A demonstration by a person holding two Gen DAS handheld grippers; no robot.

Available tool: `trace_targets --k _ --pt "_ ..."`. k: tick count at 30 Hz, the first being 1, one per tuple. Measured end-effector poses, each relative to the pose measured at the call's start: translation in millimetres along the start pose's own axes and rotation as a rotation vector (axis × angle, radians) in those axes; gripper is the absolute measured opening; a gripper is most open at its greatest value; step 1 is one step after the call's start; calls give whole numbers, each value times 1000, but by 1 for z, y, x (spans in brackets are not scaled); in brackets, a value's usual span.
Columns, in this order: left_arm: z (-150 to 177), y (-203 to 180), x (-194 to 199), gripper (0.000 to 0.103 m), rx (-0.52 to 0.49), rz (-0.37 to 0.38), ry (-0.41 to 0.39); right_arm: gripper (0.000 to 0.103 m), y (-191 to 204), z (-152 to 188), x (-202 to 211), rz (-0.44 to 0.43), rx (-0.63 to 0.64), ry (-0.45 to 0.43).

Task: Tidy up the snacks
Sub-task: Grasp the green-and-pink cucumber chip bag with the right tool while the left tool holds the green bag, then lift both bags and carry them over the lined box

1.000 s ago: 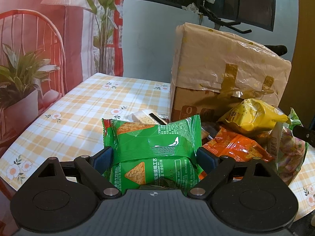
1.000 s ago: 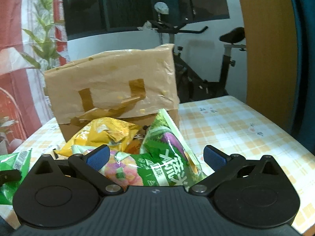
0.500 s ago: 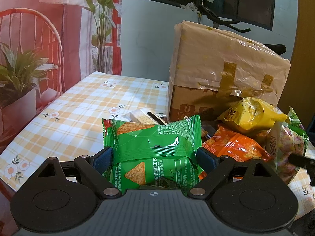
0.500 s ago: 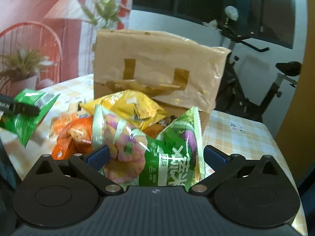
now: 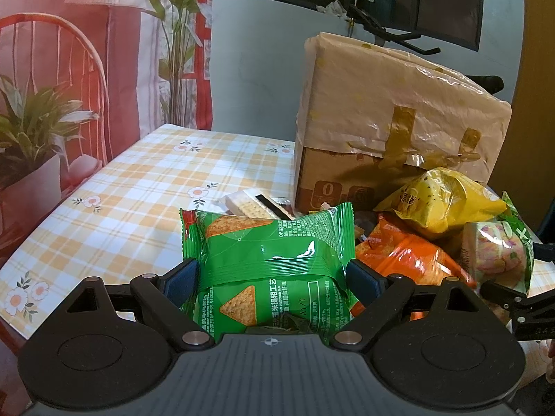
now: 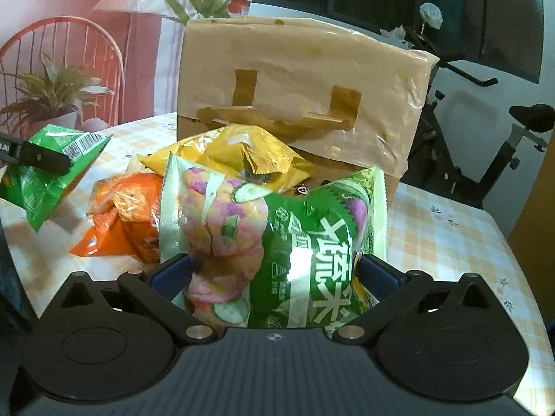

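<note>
The left gripper (image 5: 272, 274) is pinching a green corn-chip packet (image 5: 270, 260) across its width, the blue pads pressing into both sides so the film is bulging between them; the packet is hanging clear of the checked desk (image 5: 138, 187), left of the snack pile. The right gripper (image 6: 274, 274) is closing around a green-and-pink vegetable-crisp bag (image 6: 270, 235), whose sides are touching both pads and creasing, though how firmly it is being held is hard to judge.

The risks are coming mostly from the packaging. Both bags are air-filled and slick, so a squeeze on the puffed middle could be letting them slide forward out of the jaws, or crushing the chips inside. The crisp bag is leaning against a yellow bag (image 6: 242, 159) and beside an orange bag (image 6: 121, 222); lifting it could be dragging those neighbours along or toppling the yellow one off the heap. The taped cardboard box (image 6: 298, 90) is standing right behind the pile, and its opening is partly covered by plastic wrap, so a bag carried toward it could be catching on the loose flap. The two grippers are working close together, with the left one showing at the edge of the right wrist view, so a careless swing could be knocking one into the other.
</note>
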State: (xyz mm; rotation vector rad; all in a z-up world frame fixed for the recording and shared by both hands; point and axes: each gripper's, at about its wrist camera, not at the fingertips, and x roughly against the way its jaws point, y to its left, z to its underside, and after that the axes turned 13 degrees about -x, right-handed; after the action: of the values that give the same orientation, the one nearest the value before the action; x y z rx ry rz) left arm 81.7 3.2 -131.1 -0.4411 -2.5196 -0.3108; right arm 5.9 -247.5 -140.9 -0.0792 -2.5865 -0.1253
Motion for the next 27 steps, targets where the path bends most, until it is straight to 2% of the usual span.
trace_targets --k 5,10,19,27 --pt "0 1 2 92 3 -3 -5 102 2 3 -2 17 -1 -6" --pt "0 1 4 92 6 -2 -15 83 -1 1 9 9 -25 -24" --pt "-3 2 7 92 7 -14 -30 81 -5 -8 28 15 -58 -62" --pt "-4 3 10 92 10 -30 -43 81 -13 -8 31 98 -47 -42"
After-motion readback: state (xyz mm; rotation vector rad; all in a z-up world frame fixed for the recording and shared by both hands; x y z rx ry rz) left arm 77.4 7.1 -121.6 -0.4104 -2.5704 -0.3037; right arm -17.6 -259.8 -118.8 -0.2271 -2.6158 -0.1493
